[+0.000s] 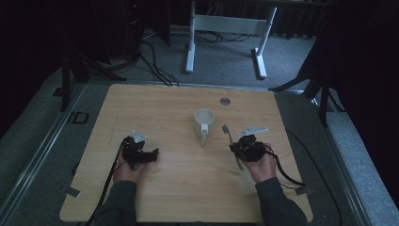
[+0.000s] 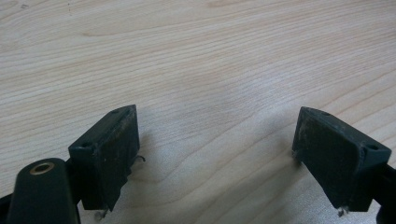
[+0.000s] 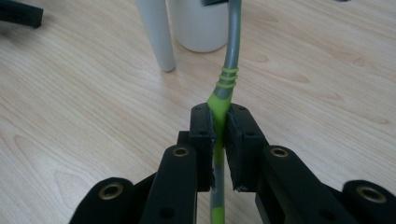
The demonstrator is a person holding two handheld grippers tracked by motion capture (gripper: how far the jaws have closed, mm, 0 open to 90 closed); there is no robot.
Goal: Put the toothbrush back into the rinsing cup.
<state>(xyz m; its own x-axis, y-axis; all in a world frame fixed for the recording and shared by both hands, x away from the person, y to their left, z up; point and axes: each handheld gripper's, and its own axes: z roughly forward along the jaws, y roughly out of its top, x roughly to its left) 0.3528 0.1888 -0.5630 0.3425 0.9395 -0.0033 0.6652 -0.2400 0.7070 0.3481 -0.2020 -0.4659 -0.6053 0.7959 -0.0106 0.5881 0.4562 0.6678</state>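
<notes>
1. The slim grey-and-green plastic toothbrush (image 3: 227, 79) sits clamped in my right claw (image 3: 219, 140), pads pinching its green grip section, bristle end pointing toward the tabletop's far edge.
2. I judge it light, stiff and a bit slick; holding at the rubbery green part should stop it swivelling.
3. Just beside its tip stands a white ceramic mug (image 1: 204, 123) with a handle, mid-tabletop.
4. My left claw (image 2: 215, 154) stands apart, holding nothing, low over bare wood of the tabletop (image 1: 188, 188) toward the left edge.
</notes>
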